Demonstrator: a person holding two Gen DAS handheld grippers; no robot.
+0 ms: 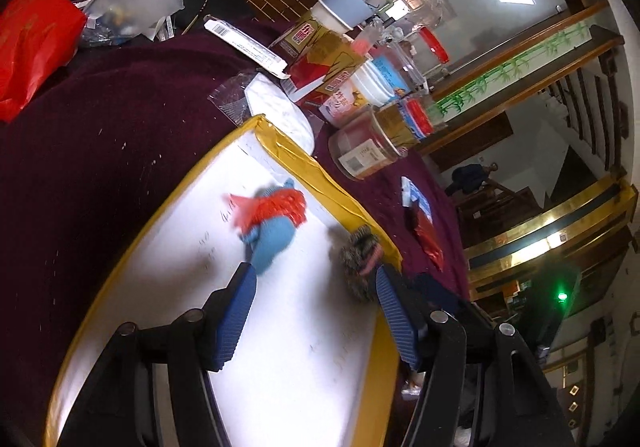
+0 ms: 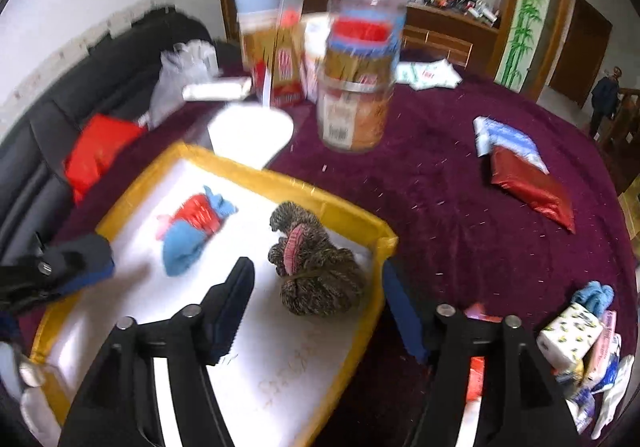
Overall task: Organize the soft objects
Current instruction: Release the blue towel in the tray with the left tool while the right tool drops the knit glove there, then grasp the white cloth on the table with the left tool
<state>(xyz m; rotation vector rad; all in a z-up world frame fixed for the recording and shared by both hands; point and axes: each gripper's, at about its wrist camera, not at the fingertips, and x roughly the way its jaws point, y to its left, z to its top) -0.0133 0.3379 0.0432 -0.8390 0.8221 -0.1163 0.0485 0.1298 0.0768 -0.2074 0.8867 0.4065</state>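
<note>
Both grippers we hold wide apart and empty: left gripper [image 1: 316,279] and right gripper [image 2: 316,275] hover over the yellow-rimmed tray [image 2: 344,207] on the table [image 2: 440,187], where the blue-and-red cloth bundle [image 2: 192,235] lies beside the brown knitted bundle [image 2: 316,267].

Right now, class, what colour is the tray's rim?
Yellow. The tray rim shows best in the right wrist view, framing a white floor.

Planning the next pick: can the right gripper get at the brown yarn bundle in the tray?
Probably yes. The right gripper has open jaws, the yarn bundle lies uncovered just ahead, and the tray wall is low.
</note>
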